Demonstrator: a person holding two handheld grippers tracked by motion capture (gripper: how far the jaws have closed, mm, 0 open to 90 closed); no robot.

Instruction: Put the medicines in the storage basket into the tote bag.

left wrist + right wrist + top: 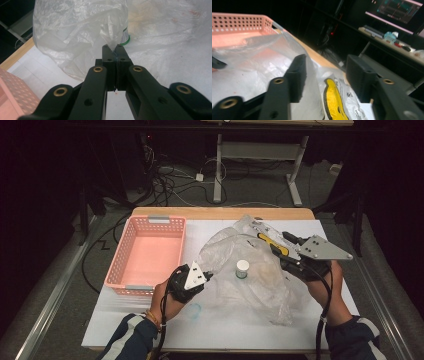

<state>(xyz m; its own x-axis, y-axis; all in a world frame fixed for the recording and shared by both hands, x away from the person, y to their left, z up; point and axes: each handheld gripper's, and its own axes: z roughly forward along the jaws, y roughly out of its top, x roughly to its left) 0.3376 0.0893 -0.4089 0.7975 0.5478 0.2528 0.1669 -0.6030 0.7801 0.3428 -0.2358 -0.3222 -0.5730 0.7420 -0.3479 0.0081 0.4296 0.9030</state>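
The left hand-held gripper [113, 51] is clenched on a pinch of the clear plastic bag [250, 265], which lies crumpled across the white worktop [150, 320] beside the pink basket [150, 252]. The right hand-held gripper [325, 72] stands released, film draped against one jaw and a yellow-printed packet [334, 100] between them. A small white-capped bottle [242, 268] stands upright within the bag's folds. My worry: a tug on that thin film could topple the bottle or tear the bag, and the right jaws may catch only loose film. The packet's print is too blurred to read.
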